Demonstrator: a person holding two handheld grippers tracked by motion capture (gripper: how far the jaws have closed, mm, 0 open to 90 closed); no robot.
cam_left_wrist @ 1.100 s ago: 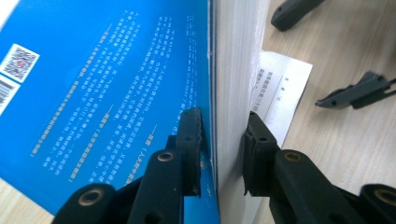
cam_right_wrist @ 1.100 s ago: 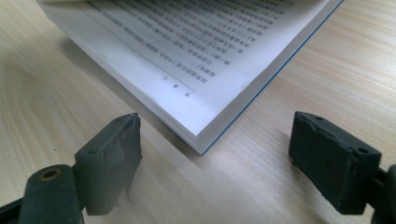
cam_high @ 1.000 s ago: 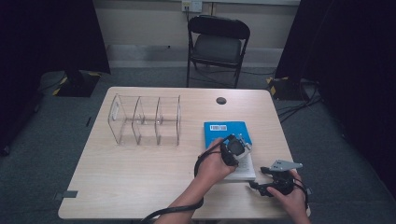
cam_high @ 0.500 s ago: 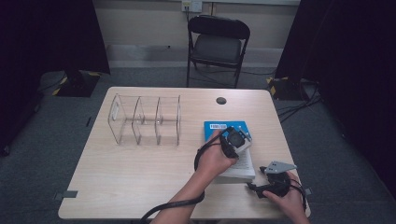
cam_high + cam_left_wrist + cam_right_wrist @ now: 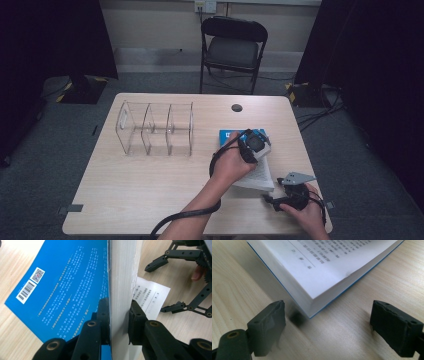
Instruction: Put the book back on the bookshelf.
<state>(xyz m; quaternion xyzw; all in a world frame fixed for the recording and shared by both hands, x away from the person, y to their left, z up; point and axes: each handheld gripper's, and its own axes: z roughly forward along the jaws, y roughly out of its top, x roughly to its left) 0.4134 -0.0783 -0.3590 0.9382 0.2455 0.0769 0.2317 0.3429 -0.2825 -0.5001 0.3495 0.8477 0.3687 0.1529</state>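
A blue-covered book (image 5: 227, 136) lies at the table's right side, partly opened. My left gripper (image 5: 253, 150) is shut on its raised cover and a thick block of pages. In the left gripper view the pads (image 5: 106, 312) clamp that white block, with the blue back cover (image 5: 65, 290) to its left. Printed lower pages (image 5: 257, 175) stay flat on the table. My right gripper (image 5: 267, 200) rests open near the front edge; its jaws have just been opening. In the right gripper view the book's near corner (image 5: 312, 312) sits between the wide pads (image 5: 272, 325) and touches neither.
A clear acrylic divider rack (image 5: 155, 129) stands on the left half of the table (image 5: 125, 190). A small black disc (image 5: 237, 107) lies near the far edge. Behind the table is a black folding chair (image 5: 233, 47). The left gripper's cable (image 5: 185, 217) trails over the front edge.
My left hand has risen a little with the cover and page block, so the book gapes wider. The right hand has stayed where it was.
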